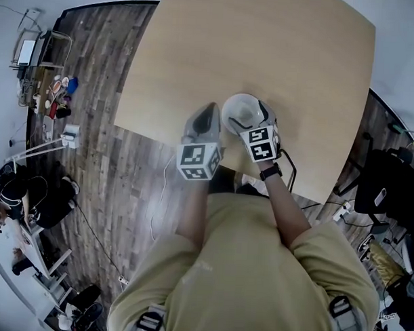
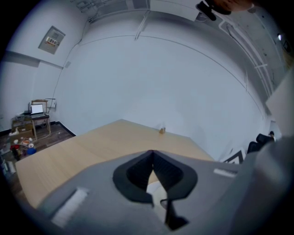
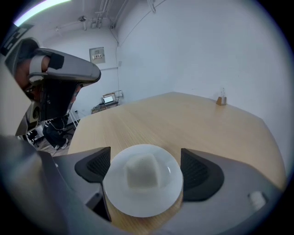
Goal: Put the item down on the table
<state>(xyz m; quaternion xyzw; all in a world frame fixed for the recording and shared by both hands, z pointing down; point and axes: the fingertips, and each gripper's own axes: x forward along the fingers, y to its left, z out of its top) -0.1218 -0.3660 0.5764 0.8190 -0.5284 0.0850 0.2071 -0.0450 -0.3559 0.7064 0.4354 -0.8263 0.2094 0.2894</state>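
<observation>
A round white dish (image 3: 138, 204) with a pale block (image 3: 142, 170) at its middle sits between the jaws of my right gripper (image 3: 146, 174), whose dark pads (image 3: 195, 172) press on its rim from both sides. From the head view, the dish (image 1: 235, 107) is over the front edge of the wooden table (image 1: 265, 55); I cannot tell whether it rests on the wood. My left gripper (image 1: 210, 108) is just left of it, jaws closed tip to tip on nothing (image 2: 152, 153).
A small brown object (image 3: 222, 100) stands at the table's far edge. Left of the table are floor clutter (image 1: 57, 95) and a desk with a laptop (image 2: 36, 110). A black chair (image 1: 386, 188) stands at the right.
</observation>
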